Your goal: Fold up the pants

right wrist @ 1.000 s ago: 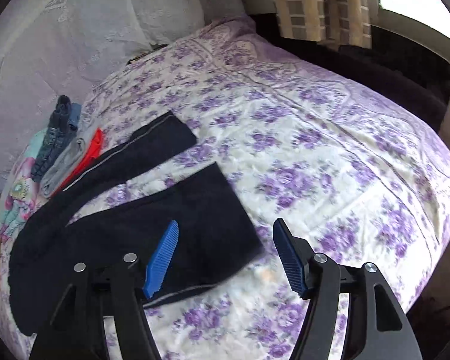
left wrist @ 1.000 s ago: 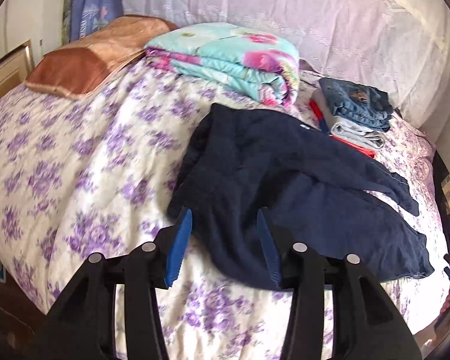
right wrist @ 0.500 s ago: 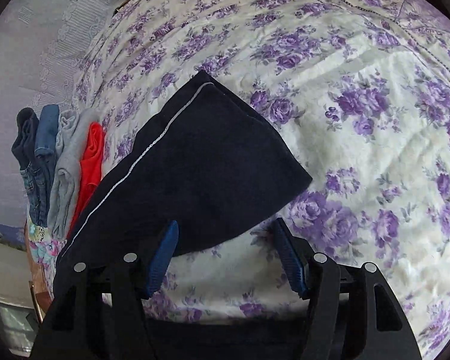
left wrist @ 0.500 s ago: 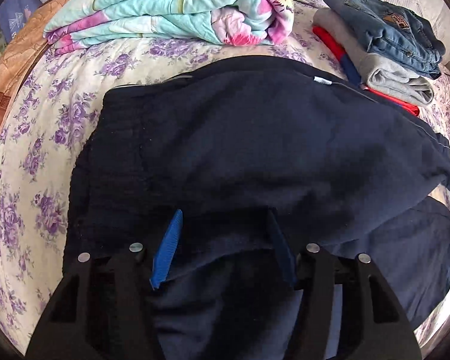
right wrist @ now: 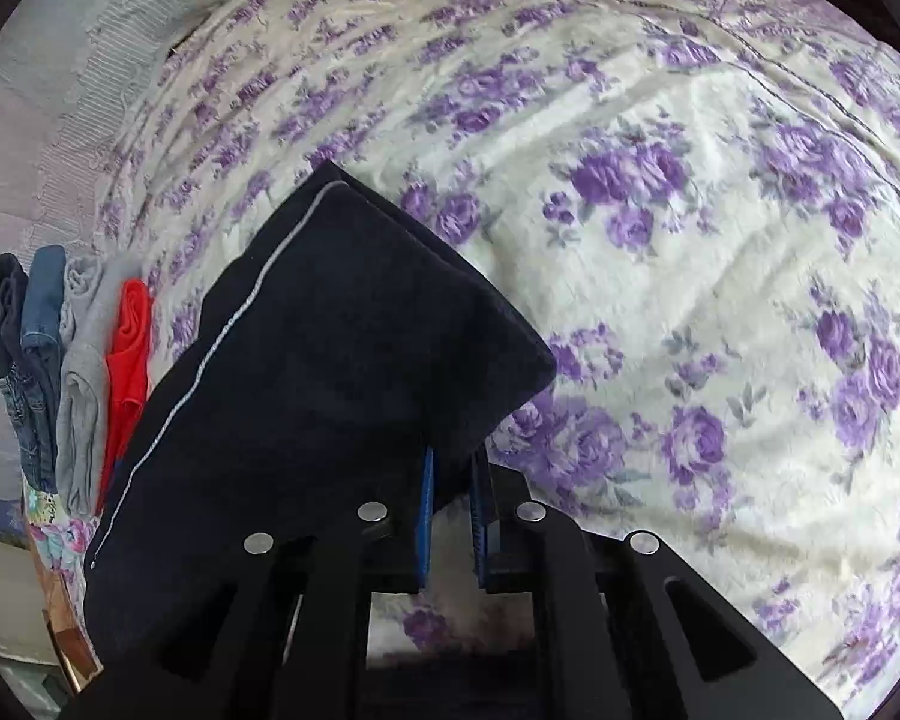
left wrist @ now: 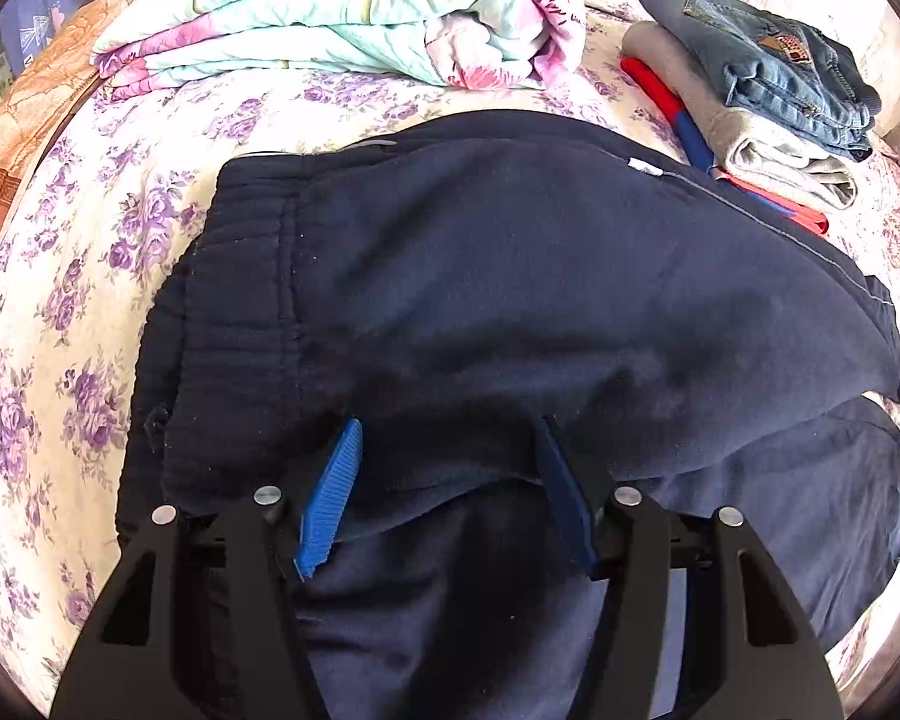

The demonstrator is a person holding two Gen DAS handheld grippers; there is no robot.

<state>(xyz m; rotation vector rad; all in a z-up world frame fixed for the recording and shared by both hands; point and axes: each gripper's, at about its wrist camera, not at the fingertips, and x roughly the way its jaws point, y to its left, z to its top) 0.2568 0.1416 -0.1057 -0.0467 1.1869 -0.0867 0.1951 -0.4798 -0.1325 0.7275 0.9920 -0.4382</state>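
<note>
Dark navy pants point(left wrist: 540, 300) lie on the purple-flowered bedspread point(left wrist: 78, 300), waistband to the left, legs running right. My left gripper point(left wrist: 447, 450) is open, low over the pants near the waistband, its fingers astride a fold of cloth. In the right wrist view, one pant leg end point(right wrist: 342, 348) with a thin pale side stripe is lifted off the bed. My right gripper point(right wrist: 453, 468) is shut on the hem corner of that leg.
A folded teal and pink floral quilt point(left wrist: 342, 18) lies at the head of the bed. A stack of folded clothes point(left wrist: 768, 96) with jeans on top sits beside the pants, also shown in the right wrist view point(right wrist: 60, 372). An orange-brown pillow point(left wrist: 18, 120) lies far left.
My right gripper has shut on the pant leg hem. My left gripper has dropped from above the bed to just over the waistband area and stays open.
</note>
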